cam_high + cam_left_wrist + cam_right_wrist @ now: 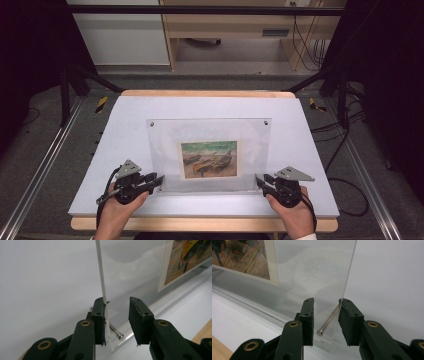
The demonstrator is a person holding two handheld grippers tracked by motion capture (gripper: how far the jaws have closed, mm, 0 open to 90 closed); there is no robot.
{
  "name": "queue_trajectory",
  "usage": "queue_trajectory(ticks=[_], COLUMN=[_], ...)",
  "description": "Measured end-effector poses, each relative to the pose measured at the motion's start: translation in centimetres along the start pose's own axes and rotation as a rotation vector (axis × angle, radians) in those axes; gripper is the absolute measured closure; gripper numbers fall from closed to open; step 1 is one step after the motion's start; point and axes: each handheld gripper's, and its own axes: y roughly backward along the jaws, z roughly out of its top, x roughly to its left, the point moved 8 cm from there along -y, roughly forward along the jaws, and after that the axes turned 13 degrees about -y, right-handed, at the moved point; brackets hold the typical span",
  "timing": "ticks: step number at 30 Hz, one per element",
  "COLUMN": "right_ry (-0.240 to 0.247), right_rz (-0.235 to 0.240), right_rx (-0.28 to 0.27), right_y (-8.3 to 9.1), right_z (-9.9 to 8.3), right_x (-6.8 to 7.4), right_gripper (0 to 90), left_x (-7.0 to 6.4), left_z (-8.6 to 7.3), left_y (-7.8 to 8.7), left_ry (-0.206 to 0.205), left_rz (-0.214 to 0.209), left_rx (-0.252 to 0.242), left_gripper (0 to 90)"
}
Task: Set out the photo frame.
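Left claw [159,181] and right claw [260,182] flank the acrylic photo frame's [210,135] near corners on the bench [125,120], probably to lift it level. Left gripper view: jaws parted astride the panel edge [101,277]. Right gripper view: open around the corner pin [329,321].

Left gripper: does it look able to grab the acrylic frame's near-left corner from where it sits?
Probably yes. The left gripper is open with the acrylic frame corner already between its jaws, edge against one jaw, beside the metal pin. Nothing blocks closing.

clear acrylic frame [210,150], tilted, boat picture inside
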Motion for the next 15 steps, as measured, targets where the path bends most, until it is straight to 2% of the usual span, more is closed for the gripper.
queue_trajectory(ticks=[15], right_ry=[0.005], right_rz=[0.001], right_rx=[0.004], right_y=[0.11], right_z=[-0.33], right_x=[0.05], right_gripper=[65.8], left_x=[-0.14], left_z=[-0.26], left_y=[0.14], left_ry=[-0.006], left_rz=[-0.013], left_rx=[0.01], left_gripper=[66.3])
